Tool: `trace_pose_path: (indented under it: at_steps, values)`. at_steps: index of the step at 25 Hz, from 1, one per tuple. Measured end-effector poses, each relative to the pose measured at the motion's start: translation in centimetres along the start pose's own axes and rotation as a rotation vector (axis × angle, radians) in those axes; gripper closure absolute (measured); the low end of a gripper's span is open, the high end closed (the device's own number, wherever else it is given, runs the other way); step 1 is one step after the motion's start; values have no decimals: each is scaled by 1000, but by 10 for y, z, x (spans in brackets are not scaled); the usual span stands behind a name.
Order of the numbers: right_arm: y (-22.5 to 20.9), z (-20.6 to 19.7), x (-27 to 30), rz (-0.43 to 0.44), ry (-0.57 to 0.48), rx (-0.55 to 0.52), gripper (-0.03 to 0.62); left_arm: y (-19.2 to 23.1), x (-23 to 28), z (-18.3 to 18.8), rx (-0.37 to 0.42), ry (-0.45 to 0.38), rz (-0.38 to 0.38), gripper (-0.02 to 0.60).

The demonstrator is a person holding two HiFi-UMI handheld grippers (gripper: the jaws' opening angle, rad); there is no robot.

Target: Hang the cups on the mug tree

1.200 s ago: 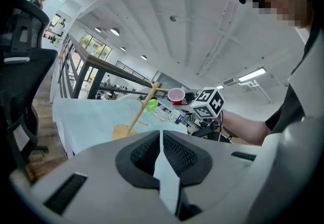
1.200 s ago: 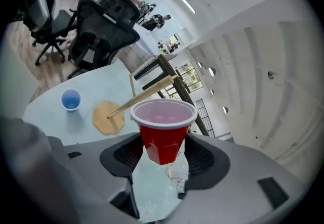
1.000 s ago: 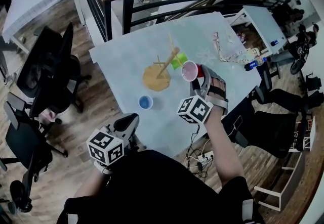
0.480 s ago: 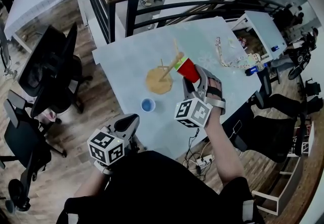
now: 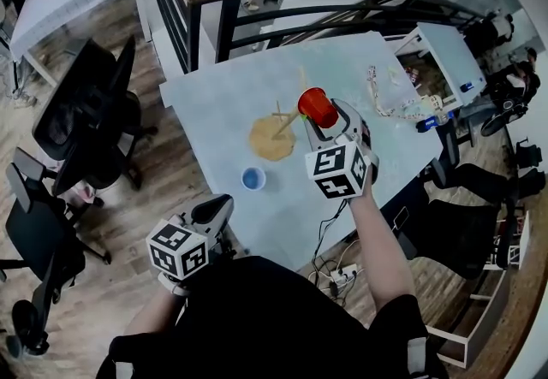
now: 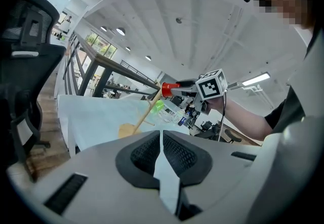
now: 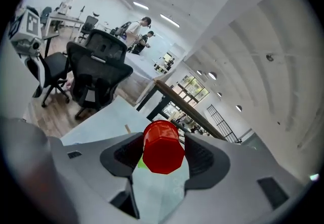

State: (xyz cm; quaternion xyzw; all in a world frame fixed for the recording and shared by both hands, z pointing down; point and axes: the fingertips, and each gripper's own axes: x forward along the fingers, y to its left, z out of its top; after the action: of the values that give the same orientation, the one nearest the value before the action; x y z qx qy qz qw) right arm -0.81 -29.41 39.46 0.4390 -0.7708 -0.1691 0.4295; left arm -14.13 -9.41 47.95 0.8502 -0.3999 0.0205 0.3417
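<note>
Over pale blue tabletop [image 5: 214,103] — clamping red plastic cup [image 5: 317,104] in right gripper [image 5: 327,122] beside wooden mug tree [image 5: 271,137] top; holding left gripper [image 6: 161,142] clenched, empty.

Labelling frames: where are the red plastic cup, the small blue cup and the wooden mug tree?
red plastic cup [image 7: 163,148]: right gripper view, flat end face.
small blue cup [image 5: 253,178]: head view, its mouth.
wooden mug tree [image 5: 269,140]: head view, its round base.

From above, the red plastic cup [image 5: 318,106] blocks the top of the wooden mug tree [image 5: 270,139]; the green cup [image 7: 140,163] is just a sliver behind it.
</note>
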Motion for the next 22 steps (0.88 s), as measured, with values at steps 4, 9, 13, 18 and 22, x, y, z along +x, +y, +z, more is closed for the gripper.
trace_pose_path:
  at_steps: [4, 9, 13, 18, 22]
  values:
    - [-4, 9, 5, 16, -22, 44, 318, 4, -3, -1, -10, -1, 4, 557]
    - [-16, 23, 7, 8, -67, 81, 318, 7, -4, -2, -17, -2, 8, 557]
    - [-17, 22, -1, 23, -102, 152, 318, 8, -4, -1, -21, -6, 9, 557]
    - [-11, -1, -18, 28, -130, 273, 318, 10, -4, -2, -24, -1, 13, 557]
    - [-10, -13, -37, 7, -163, 329, 318, 11, 1, -1, -19, 11, 10, 557]
